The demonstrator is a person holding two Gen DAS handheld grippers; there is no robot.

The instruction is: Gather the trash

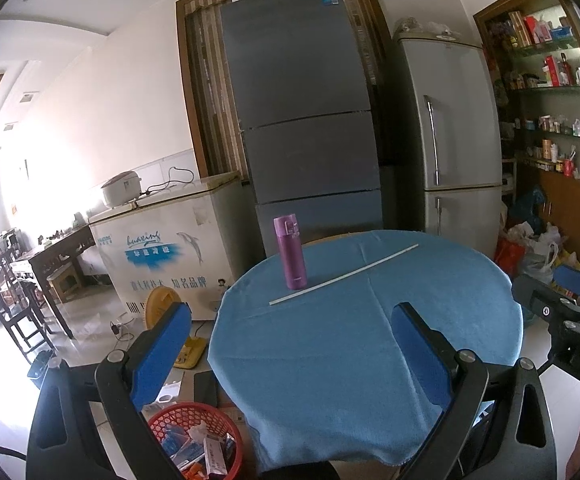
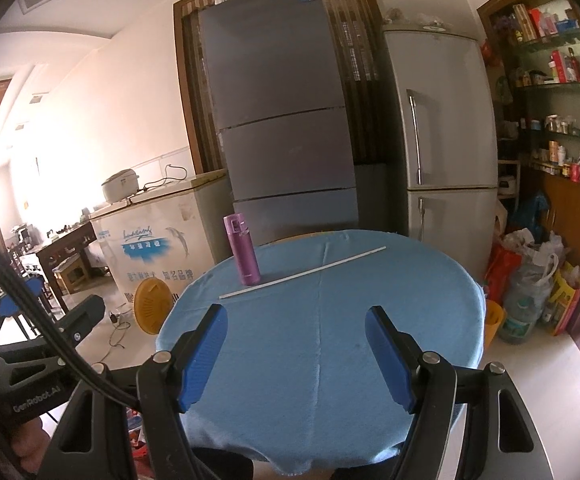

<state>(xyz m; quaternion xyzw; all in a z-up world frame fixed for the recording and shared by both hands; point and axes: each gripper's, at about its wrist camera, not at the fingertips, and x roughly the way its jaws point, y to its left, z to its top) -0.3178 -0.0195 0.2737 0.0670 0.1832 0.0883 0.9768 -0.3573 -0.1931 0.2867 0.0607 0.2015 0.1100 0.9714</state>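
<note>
I have both grippers over the near edge of the round table (image 1: 370,360), which is covered in a blue cloth; left gripper (image 1: 290,344) has its blue pads spread wide, nothing between them; right gripper (image 2: 296,344) likewise spread wide and holding nothing. The trash item I see on the table is a long thin white stick (image 1: 344,274), lying flat on the cloth on a diagonal, its near end to the left and its far end up toward the right; same stick in the right wrist view (image 2: 302,272). A purple flask (image 1: 288,253) stands upright just behind the stick's left part, close to touching it; can't tell if it does. Both grippers are well short of the stick, apart from it. Red mesh basket (image 1: 197,440) on the floor below the table's left edge, by my left gripper, already has wrappers and cartons in it. Behind the table: a grey fridge (image 1: 302,112), a silver fridge (image 1: 450,128) to its right, a white chest freezer (image 1: 161,248) to the left; the right gripper's body shows at the right edge of the left wrist view.
</note>
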